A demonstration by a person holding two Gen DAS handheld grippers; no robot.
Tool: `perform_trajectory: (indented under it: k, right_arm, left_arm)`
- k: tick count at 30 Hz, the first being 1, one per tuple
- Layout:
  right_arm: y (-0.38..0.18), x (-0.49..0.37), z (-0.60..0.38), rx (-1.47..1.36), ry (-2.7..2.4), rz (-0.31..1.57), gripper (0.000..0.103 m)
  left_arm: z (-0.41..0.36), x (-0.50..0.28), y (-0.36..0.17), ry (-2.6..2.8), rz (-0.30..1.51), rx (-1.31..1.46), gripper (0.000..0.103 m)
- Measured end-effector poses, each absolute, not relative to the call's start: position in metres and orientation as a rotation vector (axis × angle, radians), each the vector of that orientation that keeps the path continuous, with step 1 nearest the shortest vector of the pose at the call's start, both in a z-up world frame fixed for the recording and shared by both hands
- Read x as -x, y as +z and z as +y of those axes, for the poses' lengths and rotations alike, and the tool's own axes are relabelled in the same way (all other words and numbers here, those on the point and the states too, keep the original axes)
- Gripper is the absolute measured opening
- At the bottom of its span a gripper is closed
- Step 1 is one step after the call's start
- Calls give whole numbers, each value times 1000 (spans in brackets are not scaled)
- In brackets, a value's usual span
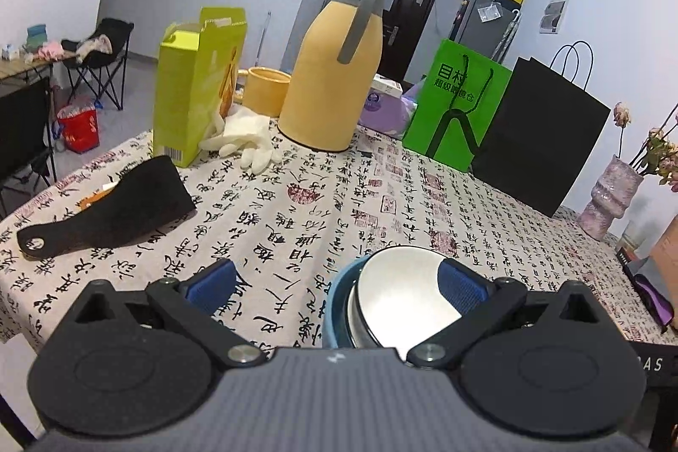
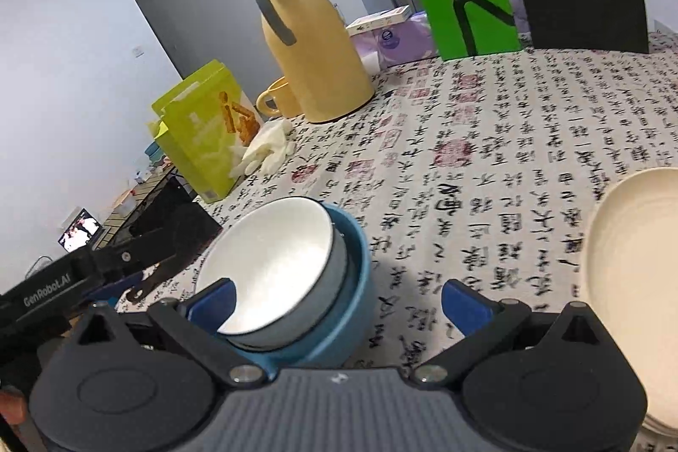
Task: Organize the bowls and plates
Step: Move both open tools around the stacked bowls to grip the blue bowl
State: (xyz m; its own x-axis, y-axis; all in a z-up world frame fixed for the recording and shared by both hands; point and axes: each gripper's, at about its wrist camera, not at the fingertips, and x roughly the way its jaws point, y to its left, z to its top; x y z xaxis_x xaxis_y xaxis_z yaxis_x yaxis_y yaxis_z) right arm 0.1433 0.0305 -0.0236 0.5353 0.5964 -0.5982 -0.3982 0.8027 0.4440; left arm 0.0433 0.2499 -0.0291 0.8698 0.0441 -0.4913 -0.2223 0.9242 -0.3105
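Both tongs spread apart, empty — the right gripper [image 2: 337, 303] and left gripper [image 1: 337, 282] flank the grey-rimmed white ceramic bowl [image 2: 275, 265] tilted inside the blue ceramic bowl [image 2: 356, 282]; a nudge could tip it against the cream plate stack [image 2: 635, 274] just right.

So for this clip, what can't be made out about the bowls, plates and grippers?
- Left wrist view: near side of the nested bowls, hidden behind the left gripper body.
- Right wrist view: cream plates cut off by the right edge; number in the stack unclear.
- Right wrist view: the left gripper's fingertips, hidden behind the bowls and the right gripper.
- Either view: what the blue outer bowl contains beneath the inner one.
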Motion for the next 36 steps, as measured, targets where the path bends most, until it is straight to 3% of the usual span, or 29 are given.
perform_trajectory:
  k: [36]
  right_arm:
    - [-73, -187, 77, -296, 550, 1019, 103]
  left_arm:
    - [275, -130, -81, -17, 830, 412, 100]
